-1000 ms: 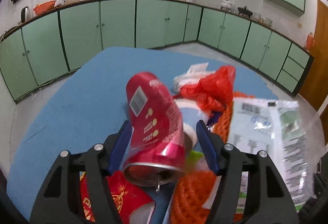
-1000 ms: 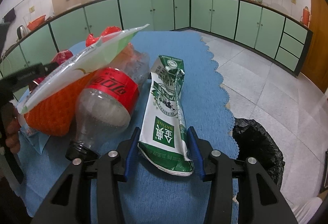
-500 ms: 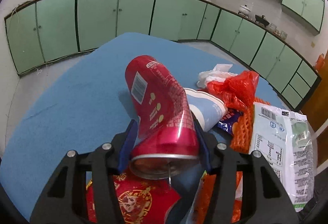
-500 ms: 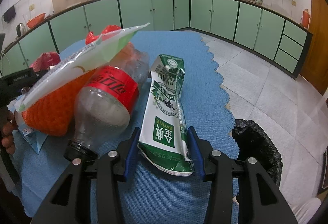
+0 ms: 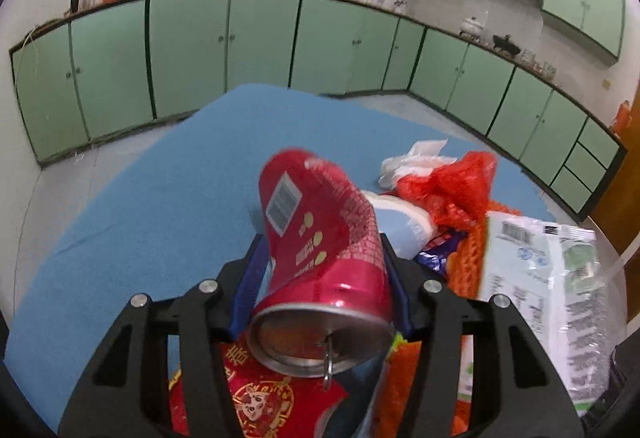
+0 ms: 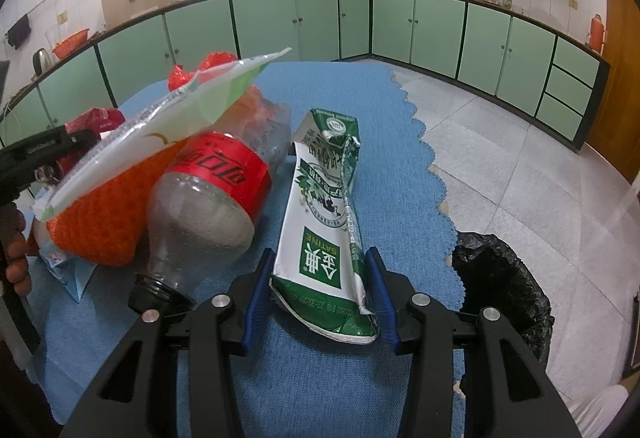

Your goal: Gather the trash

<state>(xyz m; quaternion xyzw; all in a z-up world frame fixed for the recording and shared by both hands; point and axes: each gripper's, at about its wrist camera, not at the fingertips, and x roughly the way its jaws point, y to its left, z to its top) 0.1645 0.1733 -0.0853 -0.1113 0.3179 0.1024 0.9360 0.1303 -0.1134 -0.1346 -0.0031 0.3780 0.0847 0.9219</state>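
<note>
My left gripper [image 5: 324, 270] is shut on a red drink can [image 5: 320, 250] and holds it tilted above the blue table mat [image 5: 160, 205]. My right gripper [image 6: 320, 278] has its jaws against both sides of a flattened green and white milk carton [image 6: 328, 213] that lies on the mat [image 6: 320, 378]. A black-lined trash bin [image 6: 500, 286] stands on the floor to the right of the table. The left gripper also shows at the left edge of the right wrist view [image 6: 48, 149].
A trash pile lies on the mat: an empty cola bottle [image 6: 216, 197], orange net [image 6: 104, 222], a clear plastic pouch [image 5: 536, 286], red plastic bag [image 5: 452, 189], white tissue [image 5: 416, 157] and a red packet [image 5: 260, 394]. Green cabinets [image 5: 260, 45] line the walls.
My left gripper closed on the red can and lifted it off the pile. My right gripper and the carton have stayed still.
</note>
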